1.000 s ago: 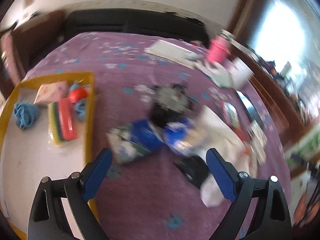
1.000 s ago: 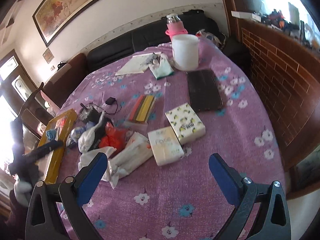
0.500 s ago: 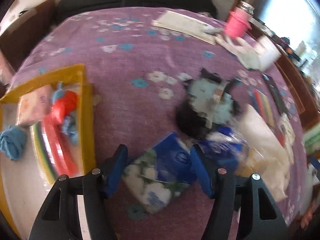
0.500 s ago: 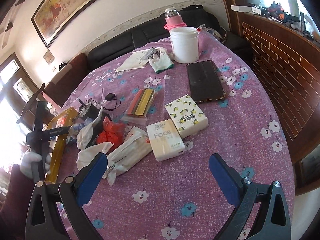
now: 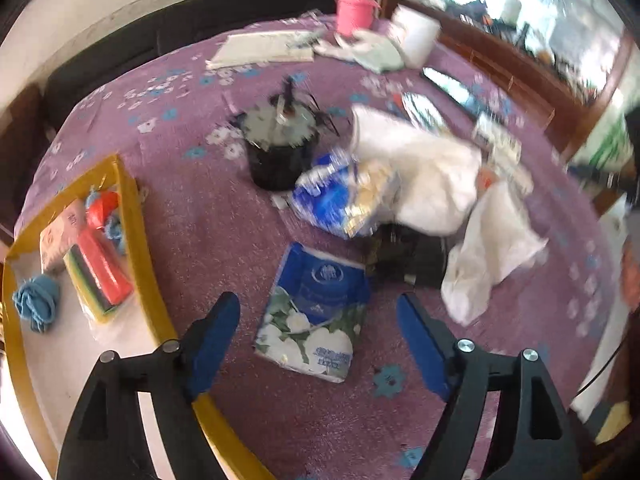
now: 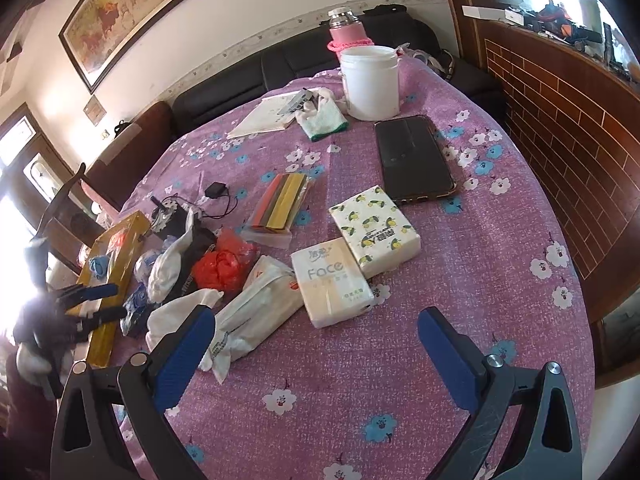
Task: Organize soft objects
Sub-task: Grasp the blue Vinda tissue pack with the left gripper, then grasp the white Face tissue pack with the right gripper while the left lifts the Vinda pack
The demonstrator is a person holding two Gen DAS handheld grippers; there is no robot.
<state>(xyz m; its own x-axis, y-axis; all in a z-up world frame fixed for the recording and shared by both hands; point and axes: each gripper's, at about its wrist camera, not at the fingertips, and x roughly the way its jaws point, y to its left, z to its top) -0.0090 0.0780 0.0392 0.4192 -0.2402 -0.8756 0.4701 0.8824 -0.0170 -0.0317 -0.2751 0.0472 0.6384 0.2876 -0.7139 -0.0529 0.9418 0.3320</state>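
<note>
Tissue pack lies flat on the tablecloth beside the tray's right wall, long axis running away from the left gripper. Left gripper fingers are spread, straddling the pack's near end without contact. Right gripper fingers are spread, holding nothing.

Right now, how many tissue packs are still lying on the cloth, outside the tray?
4: a blue pack between the left gripper fingers, a lemon pack, a Face pack touching it, and a white pack. The pile may hide more.

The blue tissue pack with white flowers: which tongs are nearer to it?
Left. The left tongs sit open right around the blue tissue pack; the right tongs hover open across the table near the Face pack.
</note>
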